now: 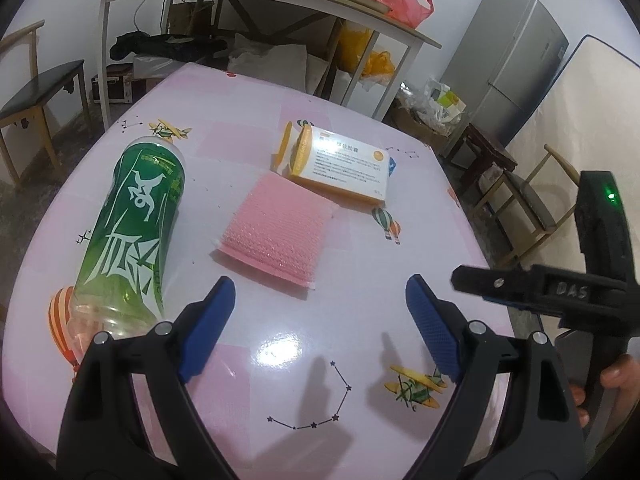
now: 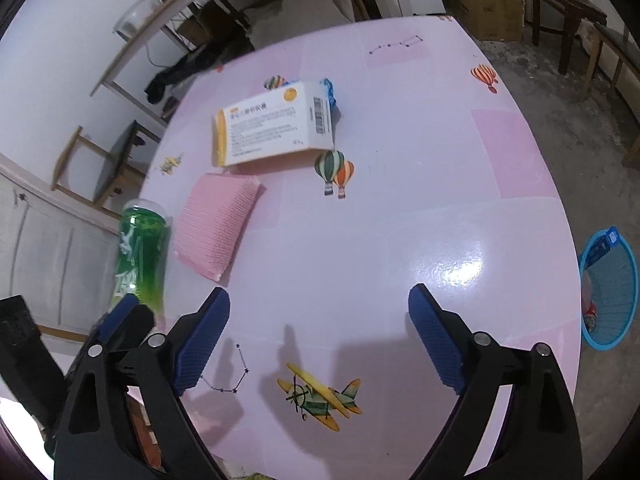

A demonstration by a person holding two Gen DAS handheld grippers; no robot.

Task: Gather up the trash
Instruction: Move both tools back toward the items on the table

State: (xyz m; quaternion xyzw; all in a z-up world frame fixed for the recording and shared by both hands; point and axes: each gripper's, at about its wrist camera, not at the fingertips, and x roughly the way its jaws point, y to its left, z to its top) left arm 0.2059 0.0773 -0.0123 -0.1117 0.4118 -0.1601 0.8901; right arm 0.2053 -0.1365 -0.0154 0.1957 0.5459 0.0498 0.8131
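While both tools hang tilted downward over the pink worktop (image 1: 360,280), neither one carries anything. The left gripper (image 1: 320,328) has its blue pads spread wide, with only bare tablecloth between them. The right gripper (image 2: 320,340) is likewise spread wide over a printed aeroplane, nothing between its pads. In the left wrist view the right tool juts in from the right edge, and the fingers of the person's hand (image 1: 618,376) wrap its black handle.

The trash lies on the worktop ahead of both tools. A green plastic bottle (image 1: 132,224) lies on its side just left of the left gripper's left finger, its clear end nearest the camera. A pink bubble-wrap pouch (image 1: 276,224) lies flat near the middle, just beyond the left pads. Past it sits a white and orange carton (image 1: 344,168), one corner just touching or overlapping the pouch's far edge. A scrap of blue wrapper (image 2: 330,90) pokes out from behind the carton.

On the floor to the right of the worktop stands a blue mesh wastebasket (image 2: 612,292), already holding a few items.
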